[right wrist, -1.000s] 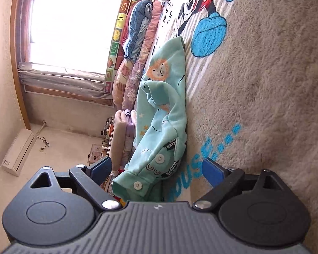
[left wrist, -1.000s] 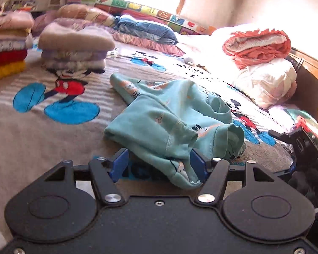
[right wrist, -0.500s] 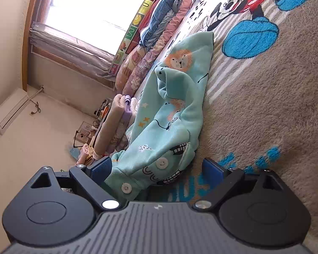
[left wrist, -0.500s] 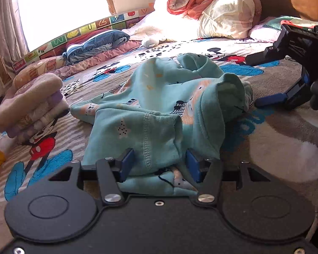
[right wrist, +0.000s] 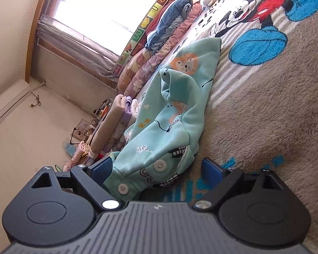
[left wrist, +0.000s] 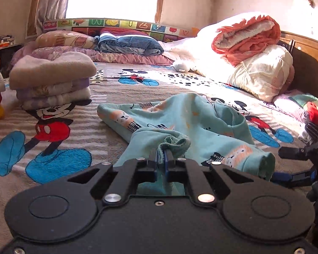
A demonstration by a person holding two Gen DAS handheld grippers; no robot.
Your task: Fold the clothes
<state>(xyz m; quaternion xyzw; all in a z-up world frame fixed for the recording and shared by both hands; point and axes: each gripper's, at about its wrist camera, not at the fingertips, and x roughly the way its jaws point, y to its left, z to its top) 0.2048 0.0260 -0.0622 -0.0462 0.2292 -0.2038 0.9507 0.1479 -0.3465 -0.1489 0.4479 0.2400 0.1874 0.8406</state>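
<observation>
The teal top (left wrist: pixel 186 122) lies crumpled on the bed (left wrist: pixel 91 131). The left claw (left wrist: pixel 161 155) pinches its near edge. The right claw (right wrist: pixel 156 169) is spread around the button end; squeeze there, then pull flat.

The left gripper (left wrist: pixel 162 156) was matte black, with blue pads, silver screws and two round discs. The right gripper (right wrist: pixel 156 170) matched it, though its body was ribbed grey plastic with black linkages.
</observation>
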